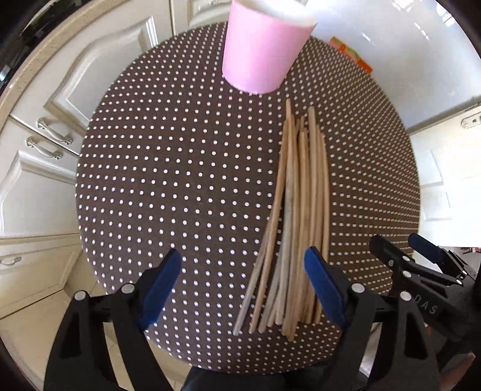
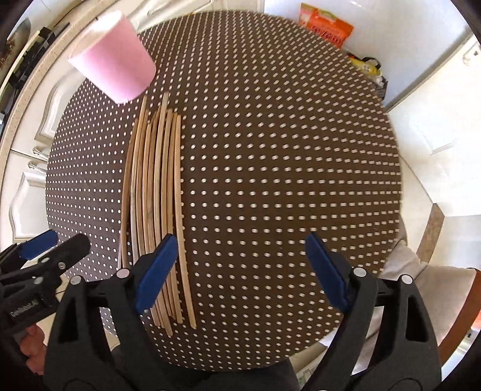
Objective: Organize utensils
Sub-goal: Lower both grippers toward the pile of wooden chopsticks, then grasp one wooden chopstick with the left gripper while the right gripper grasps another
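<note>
Round table (image 1: 180, 180) covered in brown cloth with white polka dots. A bundle of wooden chopsticks (image 1: 300, 210) lies flat on the cloth. Its long axis runs from the near table edge toward the pink cup (image 1: 264, 51), which stands upright just beyond the far ends. The sticks lie roughly parallel; at the near end they fan apart slightly, and at the far end they draw together, two of them reaching farther than the rest.

Left wrist view: the left gripper (image 1: 243, 285) points down at the table with its blue-padded jaws spread wide and nothing between the pads. The near ends of the chopsticks sit between the two pads, closer to the right-hand pad, which overlaps the outermost sticks in the picture; contact cannot be judged. The right gripper (image 1: 418, 249) shows at the lower right, beside the bundle.

Right wrist view: the right gripper (image 2: 240, 270) also points down, jaws wide and empty. The chopsticks (image 2: 156, 195) lie at its left-hand pad, mostly outside the gap; only the outermost stick runs just inside that pad. The pink cup (image 2: 117, 69) stands at the upper left. The left gripper (image 2: 57, 243) appears at the lower left, on the far side of the bundle.

Cream cabinet doors (image 1: 45, 135) border the table; an orange packet (image 2: 326, 28) lies beyond its far edge.
</note>
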Motion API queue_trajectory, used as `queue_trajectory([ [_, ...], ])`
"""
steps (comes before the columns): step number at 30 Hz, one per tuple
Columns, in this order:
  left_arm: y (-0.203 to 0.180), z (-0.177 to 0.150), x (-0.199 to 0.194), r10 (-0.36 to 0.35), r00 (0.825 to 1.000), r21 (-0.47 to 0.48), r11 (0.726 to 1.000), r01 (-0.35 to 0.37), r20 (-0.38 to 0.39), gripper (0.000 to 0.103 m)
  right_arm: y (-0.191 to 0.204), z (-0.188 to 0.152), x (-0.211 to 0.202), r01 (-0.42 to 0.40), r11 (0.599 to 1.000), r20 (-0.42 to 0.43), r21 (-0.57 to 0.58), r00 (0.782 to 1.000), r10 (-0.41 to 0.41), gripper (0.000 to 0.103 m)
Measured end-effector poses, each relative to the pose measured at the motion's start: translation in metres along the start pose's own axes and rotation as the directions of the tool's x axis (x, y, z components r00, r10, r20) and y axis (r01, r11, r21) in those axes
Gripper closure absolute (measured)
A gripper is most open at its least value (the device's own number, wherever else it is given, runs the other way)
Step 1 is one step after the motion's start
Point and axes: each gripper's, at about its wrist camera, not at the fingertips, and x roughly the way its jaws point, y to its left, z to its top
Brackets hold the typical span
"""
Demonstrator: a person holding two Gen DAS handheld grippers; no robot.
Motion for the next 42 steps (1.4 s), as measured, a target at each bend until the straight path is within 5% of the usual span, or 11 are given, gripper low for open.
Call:
queue_trajectory([
  [19,-0.009,0.024,0.085,0.1,0.99,0.092,0.992,-0.091,-0.096,0.023,0.052,0.003,0.089,0.096,0.994,-0.076,-0.047,0.992,-0.1,0.018],
  [34,-0.039,0.063,0.115,0.109,0.992,0.157,0.983,-0.097,-0.071,0.023,0.027,0.017,0.086,0.139,0.99,-0.083,0.017,0.987,-0.138,0.018],
  [42,-0.067,0.087,0.129,0.168,0.986,0.23,0.959,-0.163,-0.003,0.026,0.01,0.018,0.079,0.118,0.992,-0.072,0.037,0.991,-0.115,0.018],
])
